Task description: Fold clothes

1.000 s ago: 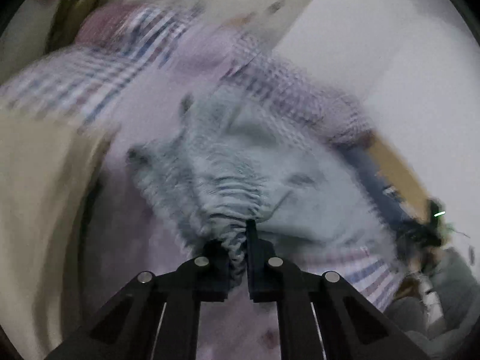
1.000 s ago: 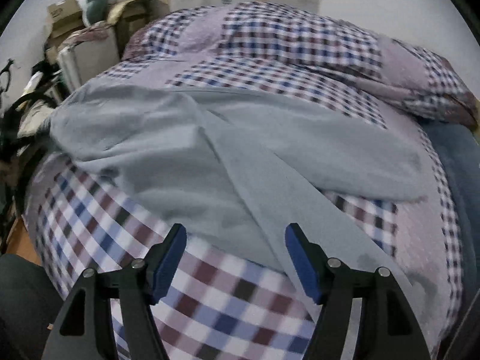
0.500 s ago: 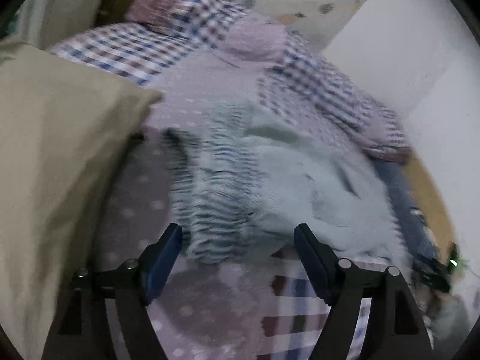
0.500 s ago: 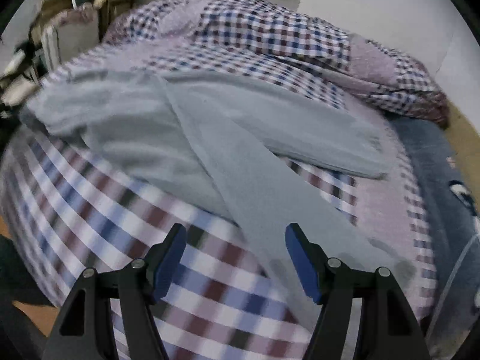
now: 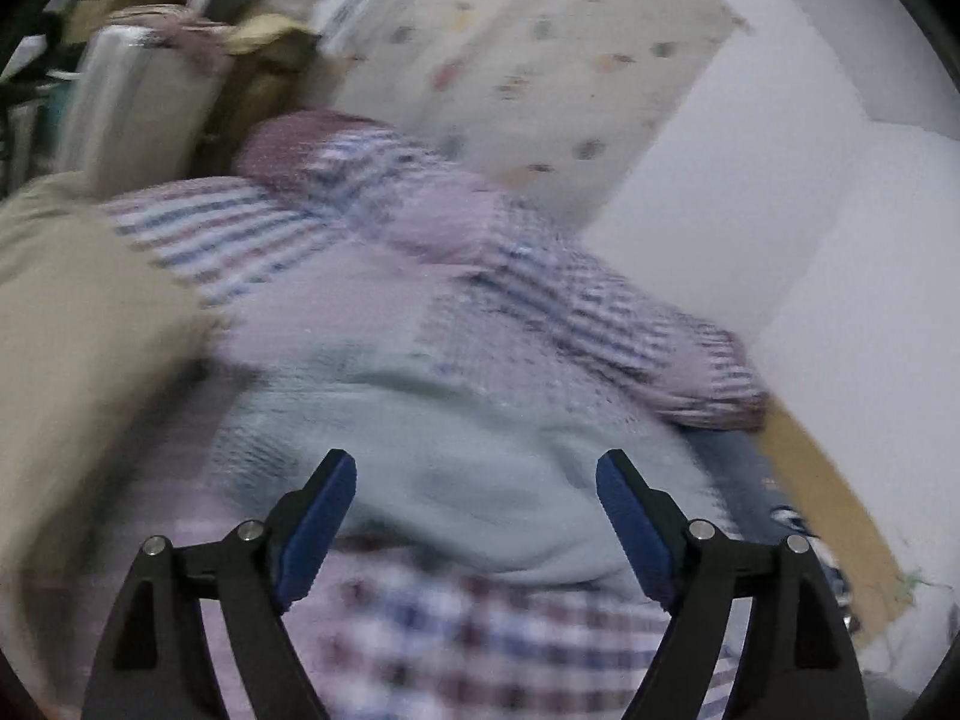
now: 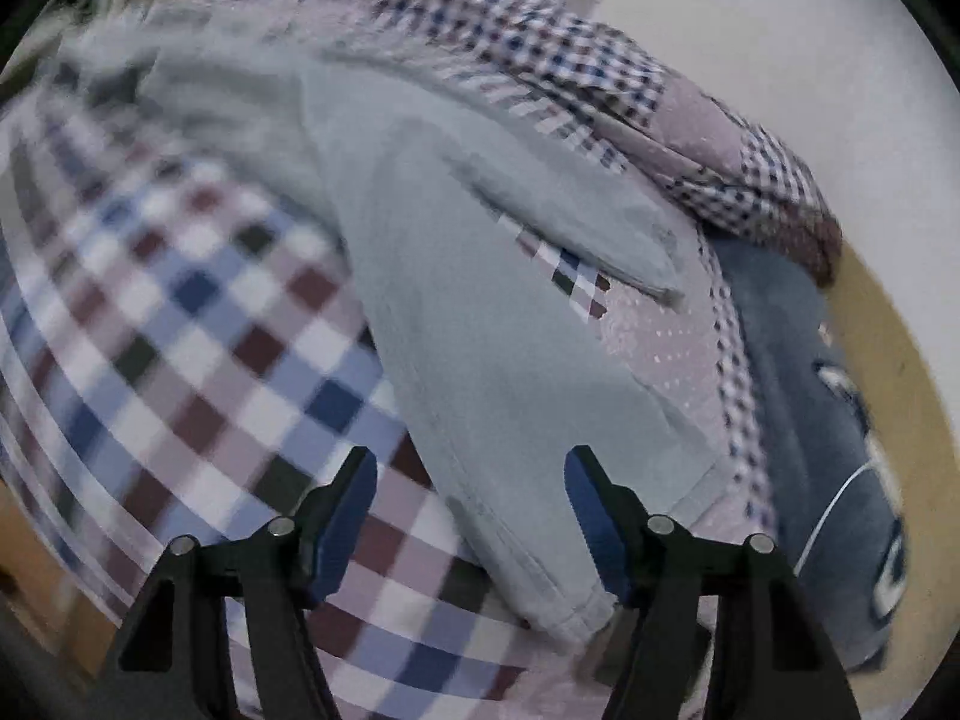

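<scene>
**Grey trousers spread on the checked bed, both grippers empty**

Grey trousers (image 6: 480, 324) lie flat across your checked quilt (image 6: 198, 324), and in the right wrist view they run from about 10 o'clock down to 6 o'clock. One leg stretches toward you; its hem lies between the fingers of your right gripper (image 6: 471, 510), low in the frame. The other leg branches off toward 3 o'clock and ends on the pale dotted part of the quilt. Your right gripper's blue pads (image 6: 345, 519) are spread wide with nothing between them but the cloth lying below; whether they touch it you cannot tell.

Your left gripper (image 5: 477, 516) is also spread wide and holds nothing. Its view is blurred, but the trousers (image 5: 456, 450) show as a pale bunched mass just beyond the fingertips, at centre and toward 6 o'clock. A tan pillow (image 5: 78, 324) fills the 9 o'clock side. A checked blanket (image 5: 600, 324) is heaped at 2 o'clock against the white wall (image 5: 810, 192).

In the right view, a dark blue cloth (image 6: 804, 420) lies at 4 o'clock, beside the quilt's edge.
</scene>
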`<act>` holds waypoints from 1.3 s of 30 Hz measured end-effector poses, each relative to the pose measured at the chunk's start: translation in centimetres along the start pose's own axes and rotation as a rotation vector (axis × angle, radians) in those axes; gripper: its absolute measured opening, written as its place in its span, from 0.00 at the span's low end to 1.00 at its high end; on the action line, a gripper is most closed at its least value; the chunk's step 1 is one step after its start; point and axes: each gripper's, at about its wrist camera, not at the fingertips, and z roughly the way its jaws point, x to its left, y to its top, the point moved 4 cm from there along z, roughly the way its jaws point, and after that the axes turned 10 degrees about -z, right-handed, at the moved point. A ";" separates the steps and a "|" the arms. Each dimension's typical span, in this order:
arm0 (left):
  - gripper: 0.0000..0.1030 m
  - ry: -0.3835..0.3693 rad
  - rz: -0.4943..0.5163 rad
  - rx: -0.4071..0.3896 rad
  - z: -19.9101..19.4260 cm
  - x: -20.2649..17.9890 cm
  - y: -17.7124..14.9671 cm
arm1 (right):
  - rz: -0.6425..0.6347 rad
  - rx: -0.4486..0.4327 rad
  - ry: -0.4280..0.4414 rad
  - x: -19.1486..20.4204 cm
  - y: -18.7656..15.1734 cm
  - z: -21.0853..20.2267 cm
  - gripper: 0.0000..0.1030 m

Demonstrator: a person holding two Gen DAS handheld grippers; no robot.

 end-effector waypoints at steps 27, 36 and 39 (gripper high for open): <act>0.84 0.026 -0.102 0.093 23.2 -3.9 -5.6 | -0.095 0.048 -0.419 -16.9 7.5 3.1 0.04; 0.84 0.057 -0.102 0.062 23.5 -3.1 -5.0 | -0.069 0.033 -0.450 -27.4 15.3 11.6 0.04; 0.84 0.084 -0.077 0.046 23.5 -2.9 -5.1 | -0.049 0.049 -0.431 -29.8 17.8 15.3 0.03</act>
